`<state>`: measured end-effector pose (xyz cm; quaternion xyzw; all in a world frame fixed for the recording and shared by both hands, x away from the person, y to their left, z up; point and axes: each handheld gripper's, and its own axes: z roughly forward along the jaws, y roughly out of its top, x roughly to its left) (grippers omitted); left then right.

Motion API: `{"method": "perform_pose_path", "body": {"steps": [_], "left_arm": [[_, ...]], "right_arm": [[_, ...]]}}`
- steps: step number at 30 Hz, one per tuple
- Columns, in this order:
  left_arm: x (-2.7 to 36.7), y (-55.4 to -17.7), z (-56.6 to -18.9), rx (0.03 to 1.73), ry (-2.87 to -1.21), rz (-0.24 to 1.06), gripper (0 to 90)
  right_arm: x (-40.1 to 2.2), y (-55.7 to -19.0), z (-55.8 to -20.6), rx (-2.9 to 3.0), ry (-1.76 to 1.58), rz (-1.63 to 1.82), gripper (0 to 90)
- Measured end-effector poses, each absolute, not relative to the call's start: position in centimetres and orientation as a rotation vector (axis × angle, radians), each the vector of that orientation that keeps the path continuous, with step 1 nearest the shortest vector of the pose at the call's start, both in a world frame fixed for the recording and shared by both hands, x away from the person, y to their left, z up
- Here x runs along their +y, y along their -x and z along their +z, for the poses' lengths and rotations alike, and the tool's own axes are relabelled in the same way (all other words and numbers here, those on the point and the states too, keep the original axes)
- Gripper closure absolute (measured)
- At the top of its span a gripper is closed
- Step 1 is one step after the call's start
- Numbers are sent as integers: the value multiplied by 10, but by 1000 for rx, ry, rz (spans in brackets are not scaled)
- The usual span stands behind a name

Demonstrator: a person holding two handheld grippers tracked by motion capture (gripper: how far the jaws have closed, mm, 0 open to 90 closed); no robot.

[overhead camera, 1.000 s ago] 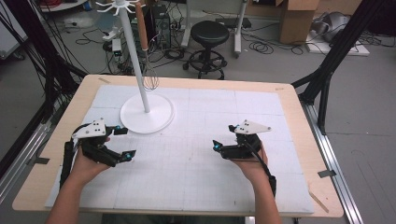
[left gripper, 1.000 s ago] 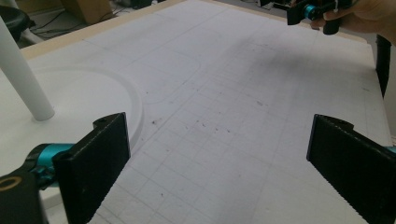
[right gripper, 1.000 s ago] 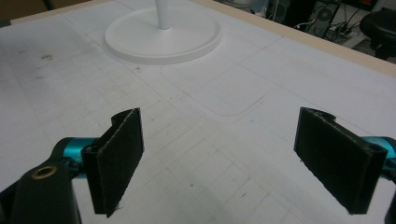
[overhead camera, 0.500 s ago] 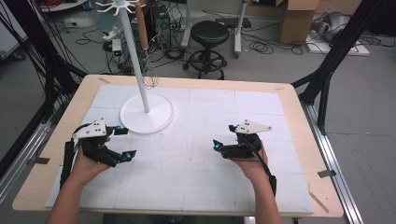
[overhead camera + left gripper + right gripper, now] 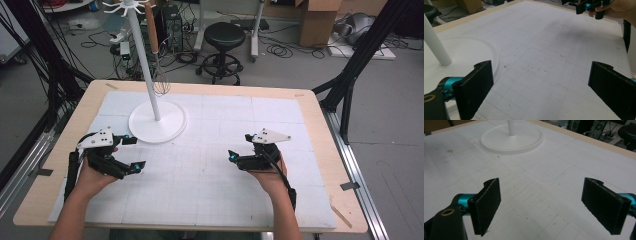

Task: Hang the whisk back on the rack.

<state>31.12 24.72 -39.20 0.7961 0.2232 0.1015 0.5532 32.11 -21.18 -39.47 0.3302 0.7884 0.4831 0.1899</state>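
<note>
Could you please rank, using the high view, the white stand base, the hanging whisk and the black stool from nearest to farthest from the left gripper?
From the left gripper:
1. White stand base, just beyond it on the mat.
2. Hanging whisk, behind the pole at the table's far edge.
3. Black stool, on the floor past the table.

A wooden table (image 5: 320, 107) is covered by a white gridded mat (image 5: 210, 195), on which the round white base of a stand (image 5: 157, 122) is set at the far left.
</note>
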Motion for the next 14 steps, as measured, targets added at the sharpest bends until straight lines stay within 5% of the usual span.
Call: {"method": "perform_pose_path", "body": {"steps": [14], "left_arm": [[247, -312, -393, 531, -1886, 241, 67]], "right_arm": [[-211, -322, -395, 2223, -923, 1354, 151]]}}
